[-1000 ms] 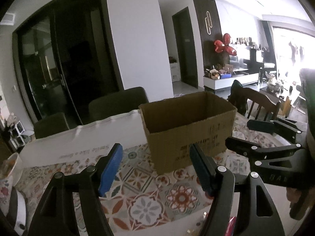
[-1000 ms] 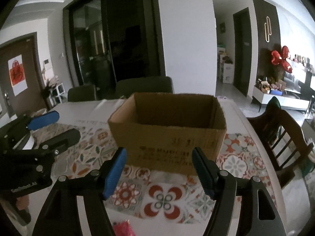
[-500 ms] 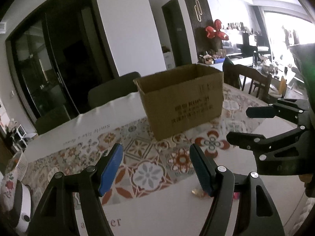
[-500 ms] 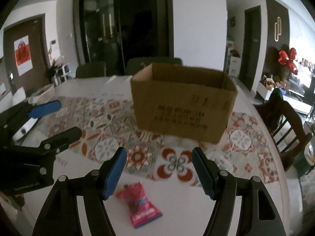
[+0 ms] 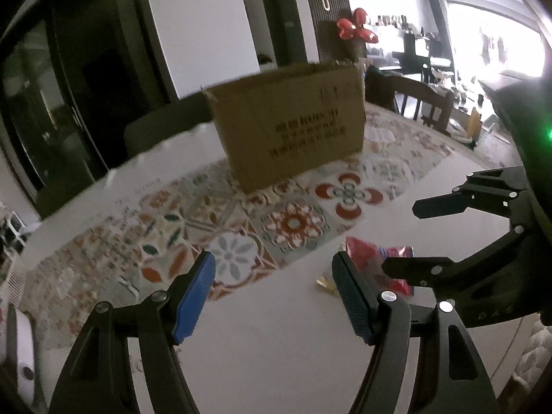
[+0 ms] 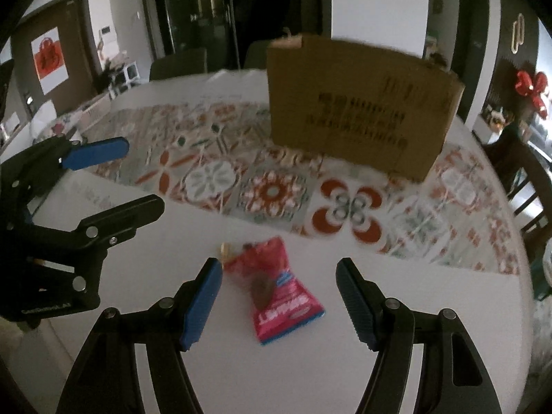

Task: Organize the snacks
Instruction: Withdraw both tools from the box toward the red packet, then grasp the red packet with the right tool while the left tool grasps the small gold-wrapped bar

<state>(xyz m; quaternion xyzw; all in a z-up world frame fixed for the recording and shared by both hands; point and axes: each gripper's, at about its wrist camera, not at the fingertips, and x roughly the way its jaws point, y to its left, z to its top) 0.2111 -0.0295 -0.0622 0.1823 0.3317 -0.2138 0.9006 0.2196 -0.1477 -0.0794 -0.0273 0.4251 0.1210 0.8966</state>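
Change first: both hand-held grippers have dipped toward the bench since half a second ago, so the cardboard box [image 6: 362,107] now sits higher in each view and the red snack packet [image 6: 283,289] has slid in between the right fingers rather than lying left of centre.

Nearest the right wrist camera, the right hand-held gripper [image 6: 279,303] has its blue pads [image 6: 201,305] spread wide, straddling the packet without touching it; nothing is held. The packet lies flat on the plain white strip along the near edge of the bench [image 6: 241,362], with a small gold wrapper [image 6: 226,250] just beside its far corner.

Over on the left wrist view, the left hand-held gripper [image 5: 272,293] is open just as wide, empty, hovering over bare white bench, the packet [image 5: 376,255] peeking out past its right finger.

Further in, a patterned tile mat [image 6: 276,186] in red, grey and green covers the middle of the bench. On the mat's far side stands the box, its printed face toward both cameras.

Beyond that, dark chairs [image 5: 162,131] at the far edge, black glass doors [image 6: 214,17], a white pillar, and a red ornament [image 5: 357,29] on the wall.
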